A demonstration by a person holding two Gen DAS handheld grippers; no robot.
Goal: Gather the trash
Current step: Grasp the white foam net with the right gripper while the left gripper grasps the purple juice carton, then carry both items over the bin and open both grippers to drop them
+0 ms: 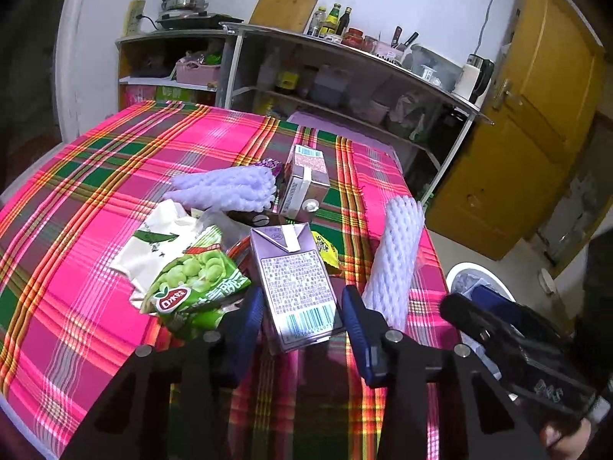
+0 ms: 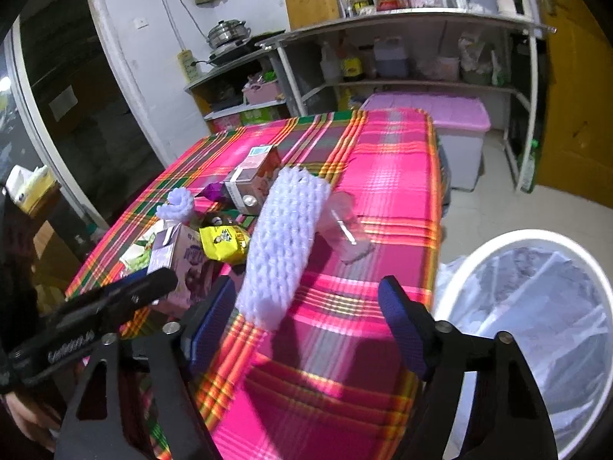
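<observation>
1. Far left of the pile on the tabletop (image 1: 95, 176): green snack bag (image 1: 195, 283) lies flat, overlapping a white wrapper (image 1: 153, 241). Neither is between your fingers.
2. Your left gripper (image 1: 302, 326) is set wide apart, gripping nothing. The purple drink carton (image 1: 295, 280) lies directly ahead, its barcode end already entering the gap, long axis running away from you along the fingers. Judgement: this is the nearest piece of trash to either hand; a short push forward and a squeeze across its narrow width should take it.
3. Centre-right: the white foam net sleeve (image 2: 283, 245) lies with its long axis running away from you, near end just ahead of the left finger of your right gripper (image 2: 306, 318). That gripper is also wide apart and holds nothing.
4. Far right: the lined trash bin (image 2: 536, 329) stands on the floor just off the tabletop edge, beside your right hand.
</observation>
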